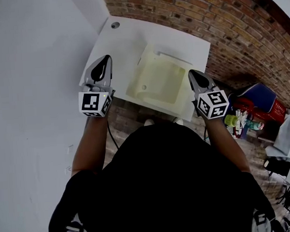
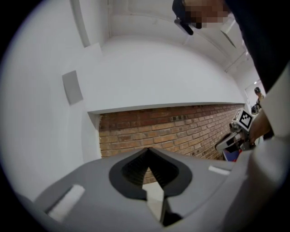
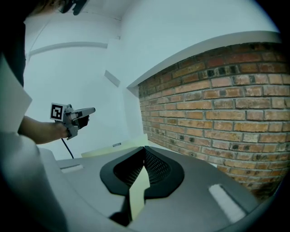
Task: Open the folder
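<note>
A pale yellow folder (image 1: 155,80) lies flat on the small white table (image 1: 125,40); its far edge (image 3: 113,147) also shows in the right gripper view. My left gripper (image 1: 105,58) hovers over the table's left edge, left of the folder. Its jaws (image 2: 147,148) meet at the tips with nothing between them. My right gripper (image 1: 192,72) hangs by the folder's right edge, its tips (image 3: 144,147) also together, and the folder only shows through the gap beneath. Each gripper sees the other in the air: the left one (image 3: 90,110), the right one (image 2: 219,146).
A brick wall (image 1: 217,18) runs behind and right of the table, a white wall (image 1: 28,71) to its left. There is a round cable hole (image 1: 115,25) near the table's far corner. Red and blue items (image 1: 255,100) stand on the floor at the right.
</note>
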{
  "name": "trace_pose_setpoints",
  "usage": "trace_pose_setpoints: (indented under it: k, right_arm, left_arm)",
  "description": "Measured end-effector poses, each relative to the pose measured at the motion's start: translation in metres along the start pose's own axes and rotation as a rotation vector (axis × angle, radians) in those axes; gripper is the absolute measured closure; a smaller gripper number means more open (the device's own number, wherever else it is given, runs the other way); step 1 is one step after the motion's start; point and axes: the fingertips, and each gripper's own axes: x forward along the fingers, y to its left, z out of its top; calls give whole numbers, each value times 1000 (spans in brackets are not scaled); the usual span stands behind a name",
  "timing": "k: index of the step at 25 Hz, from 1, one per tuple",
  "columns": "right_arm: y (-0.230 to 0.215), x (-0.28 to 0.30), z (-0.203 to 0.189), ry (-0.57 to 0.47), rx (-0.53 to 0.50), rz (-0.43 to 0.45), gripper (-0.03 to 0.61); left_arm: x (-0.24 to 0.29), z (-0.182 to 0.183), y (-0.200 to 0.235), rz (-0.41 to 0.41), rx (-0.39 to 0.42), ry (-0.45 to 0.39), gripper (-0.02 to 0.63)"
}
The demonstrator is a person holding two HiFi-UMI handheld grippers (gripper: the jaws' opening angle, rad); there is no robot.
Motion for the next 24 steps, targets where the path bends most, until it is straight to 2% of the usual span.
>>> trace_pose_setpoints:
  k: [7,24]
  right_arm:
    - [-5,-9,34,-69,-68,-33,578]
    - [-32,-35,75,-177,-86,-119,578]
  left_arm:
    - [11,24,-17,-50,19,-40,614]
    - [27,44,-46,-115,20,-35,614]
